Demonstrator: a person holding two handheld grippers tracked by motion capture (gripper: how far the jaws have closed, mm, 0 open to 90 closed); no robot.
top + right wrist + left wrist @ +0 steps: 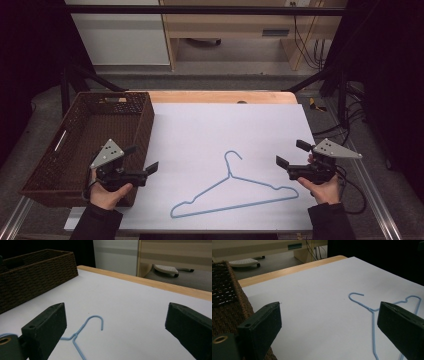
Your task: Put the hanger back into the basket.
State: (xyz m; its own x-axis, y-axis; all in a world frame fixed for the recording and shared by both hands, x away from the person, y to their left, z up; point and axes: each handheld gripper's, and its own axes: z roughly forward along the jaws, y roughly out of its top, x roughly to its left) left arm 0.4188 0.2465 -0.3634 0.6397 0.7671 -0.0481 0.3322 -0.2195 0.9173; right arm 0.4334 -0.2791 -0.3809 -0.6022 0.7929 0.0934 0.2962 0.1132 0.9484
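- The white sheet covering the table (225, 125) lies bare across its middle and far part, open to either gripper.
- A thin light-blue wire hanger (235, 192) lies flat on the near part, between the left gripper (141, 159) and the right gripper (292, 154), both with jaws spread wide and apart from it.
- A dark brown woven basket (145, 125) with tall walls blocks the left edge, just beside the left gripper.

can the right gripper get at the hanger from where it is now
Probably yes. The right gripper is open and faces the blue hanger, which lies flat on the white table with nothing between them; the basket sits off to the left.
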